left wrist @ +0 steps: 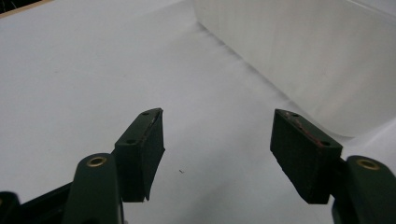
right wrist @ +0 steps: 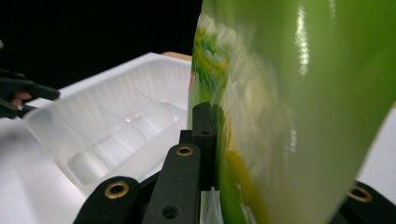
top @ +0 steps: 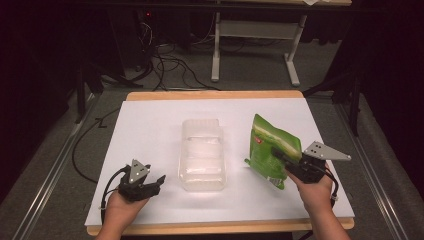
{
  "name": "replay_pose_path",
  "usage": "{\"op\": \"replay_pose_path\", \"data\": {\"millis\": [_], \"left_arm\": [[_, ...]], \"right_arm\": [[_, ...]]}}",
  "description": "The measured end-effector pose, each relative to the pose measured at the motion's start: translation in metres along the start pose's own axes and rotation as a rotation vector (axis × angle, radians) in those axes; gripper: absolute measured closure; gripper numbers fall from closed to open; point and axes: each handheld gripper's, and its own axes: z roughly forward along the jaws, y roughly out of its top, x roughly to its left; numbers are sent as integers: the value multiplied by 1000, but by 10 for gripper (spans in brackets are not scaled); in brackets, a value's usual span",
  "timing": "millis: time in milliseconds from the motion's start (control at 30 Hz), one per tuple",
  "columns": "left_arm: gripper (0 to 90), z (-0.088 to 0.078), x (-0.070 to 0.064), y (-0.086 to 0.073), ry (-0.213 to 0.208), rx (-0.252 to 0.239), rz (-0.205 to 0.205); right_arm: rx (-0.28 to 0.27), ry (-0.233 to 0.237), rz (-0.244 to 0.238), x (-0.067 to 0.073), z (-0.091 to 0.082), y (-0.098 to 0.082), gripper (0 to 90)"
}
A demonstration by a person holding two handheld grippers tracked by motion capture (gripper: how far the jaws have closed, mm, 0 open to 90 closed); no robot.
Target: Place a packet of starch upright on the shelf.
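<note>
On the right side of the white tabletop [top: 150,125] my right gripper [top: 281,159] is clenched on the green snack bag [top: 272,150], pinching it by its right edge. Jaws are pressed into the foil; in the right gripper view I see the bag [right wrist: 299,116] squeezed against the left jaw, w/ the glossy green face covering most of the other jaw. Bag looks lifted and tilted, top corner pointing toward the far side of the table, lower end w/ the printed label hanging near the table surface; can't tell if that end touches the table. A red logo patch sits near the bag's upper left corner.

Clear plastic tray [top: 201,155] lies mid-table, long axis running away from me, just left of the bag but apart from it. Same tray [right wrist: 116,135] shows in the right gripper view as a ribbed, see-through tub w/ moulded ridges on its floor; nothing in it that I can make out.

My left gripper [top: 156,184] rests low at the near left of the table, released, jaws spread wide w/ nothing between them. Left gripper view confirms: both pads [left wrist: 147,144] apart over bare white surface, w/ the tray's wall [left wrist: 299,60] up ahead and to the right, not touching it. Left hand [top: 120,207] holds that gripper near the table's front edge, well apart from the bag.
</note>
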Motion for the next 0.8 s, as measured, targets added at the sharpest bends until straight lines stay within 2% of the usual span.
{"op": "replay_pose_path", "data": {"millis": [333, 433, 633, 800], "left_arm": [[354, -1, 1, -1, 4, -5, -7], [354, -1, 1, -1, 5, -6, -8], [354, -1, 1, -1, 7, -6, -9], [354, -1, 2, -1, 8, -5, -8]], "right_arm": [[-37, 112, -23, 16, 16, 25, 855], [-49, 138, -18, 18, 21, 32, 856], [-64, 181, -38, 25, 35, 44, 856], [-80, 234, -49, 36, 48, 56, 856]]}}
